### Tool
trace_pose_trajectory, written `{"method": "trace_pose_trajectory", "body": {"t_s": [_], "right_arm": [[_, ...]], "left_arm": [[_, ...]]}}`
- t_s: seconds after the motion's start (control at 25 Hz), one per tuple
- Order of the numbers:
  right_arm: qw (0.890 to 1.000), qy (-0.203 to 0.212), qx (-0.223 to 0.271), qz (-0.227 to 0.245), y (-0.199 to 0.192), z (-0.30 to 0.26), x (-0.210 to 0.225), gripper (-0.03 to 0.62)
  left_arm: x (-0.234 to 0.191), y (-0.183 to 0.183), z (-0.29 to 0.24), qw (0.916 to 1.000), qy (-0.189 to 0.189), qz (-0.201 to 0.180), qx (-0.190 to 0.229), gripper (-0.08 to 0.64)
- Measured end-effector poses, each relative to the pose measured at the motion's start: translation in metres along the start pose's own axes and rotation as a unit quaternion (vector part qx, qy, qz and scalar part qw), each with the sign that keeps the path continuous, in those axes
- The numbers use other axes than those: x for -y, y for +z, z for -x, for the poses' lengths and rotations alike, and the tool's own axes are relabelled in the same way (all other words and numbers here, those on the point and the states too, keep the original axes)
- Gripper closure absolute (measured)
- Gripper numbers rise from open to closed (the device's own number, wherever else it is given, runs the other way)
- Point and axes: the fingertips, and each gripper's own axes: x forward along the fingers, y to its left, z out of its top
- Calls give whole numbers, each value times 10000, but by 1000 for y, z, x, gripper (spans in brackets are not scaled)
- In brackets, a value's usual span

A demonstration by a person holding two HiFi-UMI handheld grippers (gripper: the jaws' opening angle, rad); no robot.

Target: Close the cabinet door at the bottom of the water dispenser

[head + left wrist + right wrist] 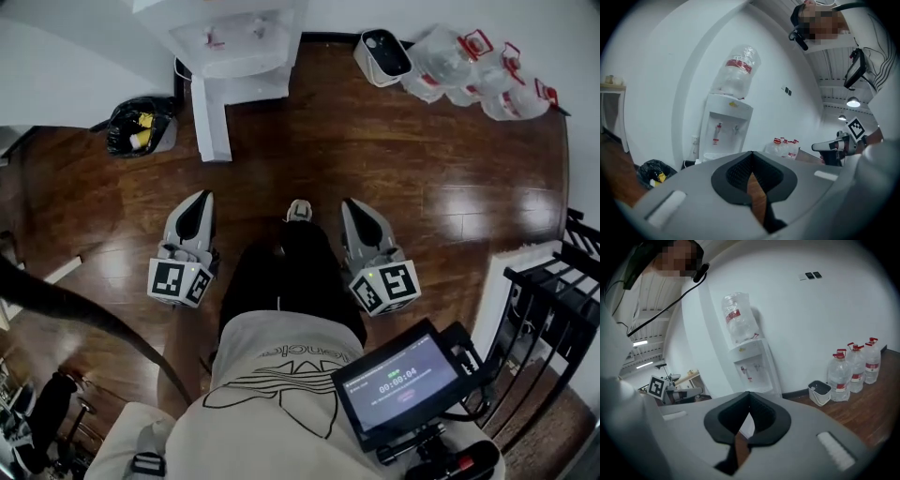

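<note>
The white water dispenser (234, 37) stands against the far wall with a bottle (736, 70) on top. Its bottom cabinet door (211, 117) stands open, swung out over the wooden floor towards me. My left gripper (200, 202) is held low, short of the door's free edge and apart from it, jaws shut on nothing. My right gripper (354, 211) is level with it on the other side of my leg, also shut and empty. The dispenser (750, 364) shows beyond the right gripper's closed jaws (749, 394), and likewise beyond the left gripper's (751, 154).
A black rubbish bag (139, 127) lies left of the dispenser. A white bin (382, 54) and several water bottles (478, 75) stand to its right. A black railing (553, 309) is at the right edge. My shoe (298, 211) is between the grippers.
</note>
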Motion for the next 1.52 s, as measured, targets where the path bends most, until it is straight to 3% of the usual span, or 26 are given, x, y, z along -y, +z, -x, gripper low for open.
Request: {"method": "trace_pose_trajectory", "body": {"t_s": [0.48, 0.72, 0.92, 1.08, 1.16, 1.24, 1.28, 1.32, 1.4, 1.52], "right_arm": [[9966, -811, 131, 63, -160, -40, 99, 589], [9946, -941, 147, 407, -210, -72, 146, 589], [9909, -1223, 52, 554, -269, -81, 186, 589], [9902, -1387, 94, 169, -292, -89, 219, 589], [9905, -1358, -20, 212, -298, -95, 222, 589], [9907, -1300, -151, 381, -301, -98, 219, 589], [9905, -1286, -190, 451, -302, -99, 217, 589], [9902, -1294, -205, 486, -302, -99, 217, 589], [9894, -1373, -200, 422, -307, -95, 221, 589], [9873, -1568, -207, 136, -321, -82, 231, 589]], "left_arm": [[-106, -157, -47, 9986, 392, -239, 255, 540], [-149, -190, -71, 9930, 765, -350, 832, 540], [-186, -251, -84, 9883, 1242, -490, 735, 540], [-197, -252, -93, 9845, 1283, -607, 1035, 540], [-190, -251, -98, 9858, 1048, -735, 1086, 540], [-180, -250, -106, 9879, 692, -862, 1084, 469], [-178, -250, -109, 9880, 609, -928, 1077, 495], [-177, -249, -112, 9876, 587, -961, 1094, 529], [-176, -249, -113, 9874, 620, -907, 1141, 529], [-169, -251, -112, 9870, 661, -990, 1081, 466]]}}
